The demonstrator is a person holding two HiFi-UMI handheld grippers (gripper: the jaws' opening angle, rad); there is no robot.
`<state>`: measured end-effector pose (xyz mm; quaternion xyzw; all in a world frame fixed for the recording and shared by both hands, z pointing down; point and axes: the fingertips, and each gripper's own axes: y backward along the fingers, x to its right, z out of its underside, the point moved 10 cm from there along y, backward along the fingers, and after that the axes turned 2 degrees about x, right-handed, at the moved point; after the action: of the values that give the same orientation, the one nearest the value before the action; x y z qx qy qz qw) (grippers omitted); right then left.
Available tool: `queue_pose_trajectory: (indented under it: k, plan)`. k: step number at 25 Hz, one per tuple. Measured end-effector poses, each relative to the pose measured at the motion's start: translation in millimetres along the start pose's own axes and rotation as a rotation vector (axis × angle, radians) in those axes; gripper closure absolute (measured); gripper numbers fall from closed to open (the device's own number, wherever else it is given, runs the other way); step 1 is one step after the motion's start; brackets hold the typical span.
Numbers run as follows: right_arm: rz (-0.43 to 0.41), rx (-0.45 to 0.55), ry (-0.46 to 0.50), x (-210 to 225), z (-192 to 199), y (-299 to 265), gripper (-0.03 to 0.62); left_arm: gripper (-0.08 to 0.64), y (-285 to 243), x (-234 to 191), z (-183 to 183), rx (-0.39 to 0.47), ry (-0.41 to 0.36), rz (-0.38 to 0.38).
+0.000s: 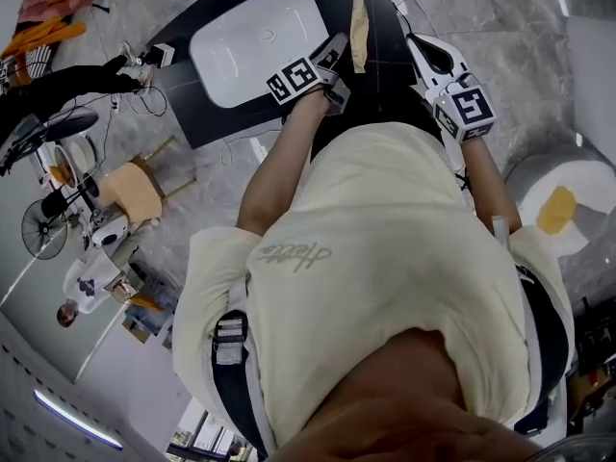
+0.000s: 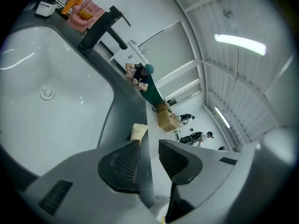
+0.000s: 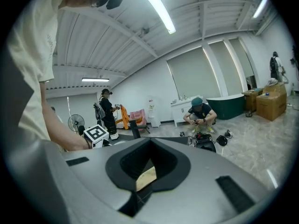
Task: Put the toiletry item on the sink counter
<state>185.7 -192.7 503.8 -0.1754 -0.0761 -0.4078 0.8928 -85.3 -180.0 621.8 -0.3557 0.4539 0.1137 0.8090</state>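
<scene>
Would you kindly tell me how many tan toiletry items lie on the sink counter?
1: the tan item lies on the dark counter, right of the basin; others may be hidden.

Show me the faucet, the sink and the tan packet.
faucet (image 2: 99, 31): left gripper view, black body.
sink (image 1: 252, 41): head view, bare basin floor.
tan packet (image 1: 359, 32): head view, its middle.

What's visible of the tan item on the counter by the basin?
The tan item is a flat, narrow, paper-like packet, pale yellow-tan, with faint print too small to read. It lies flat on the dark counter, just right of the white basin in the head view and apart from its rim. Its long side runs away from the person. Nothing grips it: the left gripper is open near its near end, jaws not closed on it.
</scene>
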Motion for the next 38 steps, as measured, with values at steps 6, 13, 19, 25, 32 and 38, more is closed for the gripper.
queue_pose_trajectory:
  k: [6, 13, 19, 25, 32, 38]
  plan:
    - [-0.042, 0.022, 0.075, -39.1, -35.7, -16.5, 0.598, 0.43, 43.5, 43.4, -37.8, 0.104, -0.158, 0.271]
    - [-0.08, 0.085, 0.143, -75.8, -86.0, -23.4, 0.598, 0.444, 115.1, 110.3, -87.7, 0.25, -0.512, 0.491]
    - [-0.119, 0.091, 0.237, -93.1, -131.1, -30.5, 0.598, 0.54, 155.4, 141.5, -118.2, 0.416, -0.784, 0.421]
    - [-0.137, 0.111, 0.321, -118.4, -148.5, -32.5, 0.598, 0.557, 178.5, 136.7, -126.7, 0.45, -0.851, 0.357]
    - [-0.119, 0.199, 0.324, -127.7, -160.8, -19.1, 0.598, 0.557, 204.7, 162.3, -124.0, 0.52, -1.003, 0.289]
    - [-0.13, 0.198, 0.336, -138.0, -158.2, -14.7, 0.598, 0.557, 214.0, 168.2, -123.0, 0.521, -1.019, 0.285]
